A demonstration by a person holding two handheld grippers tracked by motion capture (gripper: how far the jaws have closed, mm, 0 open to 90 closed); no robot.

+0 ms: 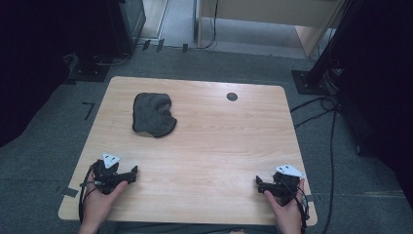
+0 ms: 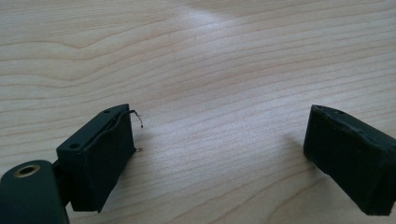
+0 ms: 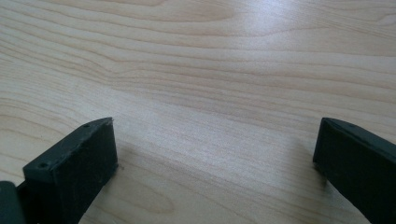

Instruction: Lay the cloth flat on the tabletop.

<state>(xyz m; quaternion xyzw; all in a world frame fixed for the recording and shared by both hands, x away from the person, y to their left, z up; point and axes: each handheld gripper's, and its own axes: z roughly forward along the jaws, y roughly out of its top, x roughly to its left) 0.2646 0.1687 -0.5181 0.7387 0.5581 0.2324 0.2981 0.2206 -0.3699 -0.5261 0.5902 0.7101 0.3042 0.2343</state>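
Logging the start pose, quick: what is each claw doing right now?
Left claw: open, holding nothing, over bare table.
Right claw: open, holding nothing.

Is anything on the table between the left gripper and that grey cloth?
Nothing visible. Bare wood lies between the left gripper, near the table's front left corner with open, empty jaws, and the grey cloth farther back.
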